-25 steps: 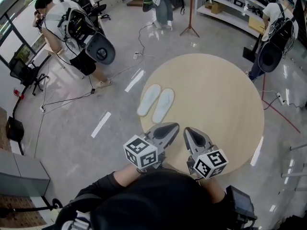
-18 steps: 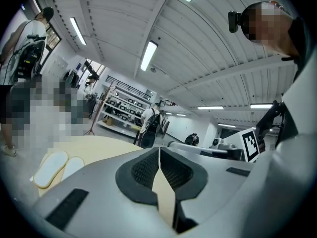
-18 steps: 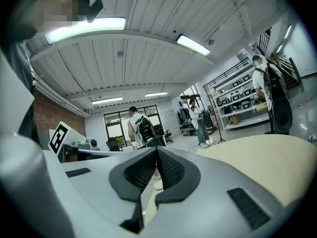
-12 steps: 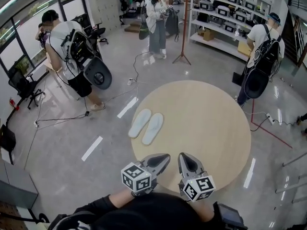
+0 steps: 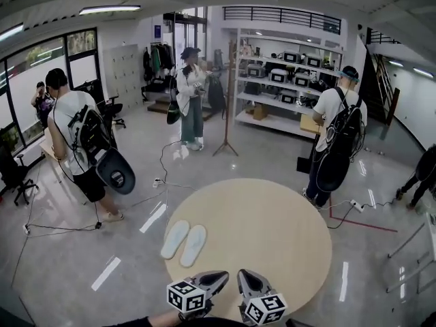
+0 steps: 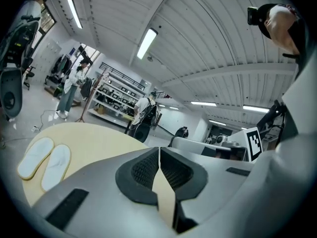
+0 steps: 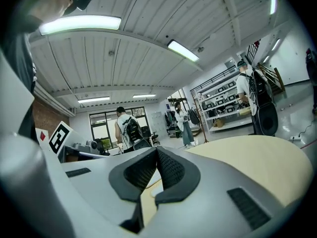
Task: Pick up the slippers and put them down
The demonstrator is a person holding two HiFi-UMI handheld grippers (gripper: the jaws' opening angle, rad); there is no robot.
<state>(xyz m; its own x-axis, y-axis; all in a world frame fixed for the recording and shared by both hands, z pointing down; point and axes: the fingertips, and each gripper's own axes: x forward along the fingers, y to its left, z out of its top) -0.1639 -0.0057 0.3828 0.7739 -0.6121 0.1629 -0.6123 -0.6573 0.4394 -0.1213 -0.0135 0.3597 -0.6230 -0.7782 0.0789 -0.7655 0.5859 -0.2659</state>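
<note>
Two pale slippers (image 5: 184, 242) lie side by side, soles down, near the left edge of a round beige table (image 5: 272, 230); they also show at the left in the left gripper view as slippers (image 6: 43, 160). My left gripper (image 5: 223, 276) hovers over the table's near edge, shut and empty, a short way in front of the slippers. Beside it to the right, my right gripper (image 5: 242, 274) is shut and empty too. In each gripper view the dark pads meet with nothing between them: left gripper (image 6: 159, 150), right gripper (image 7: 156, 151).
Three people with backpacks stand around: one at the left (image 5: 78, 142), one at the back (image 5: 191, 94), one at the right of the table (image 5: 337, 135). Shelving (image 5: 286, 80) lines the back wall. A stand pole (image 5: 227, 107) rises behind the table, and cables (image 5: 160, 182) run over the floor.
The head view has tilted up, so the table and slippers sit lower in the picture. Both grippers have slid down toward the bottom edge and stay shut.
</note>
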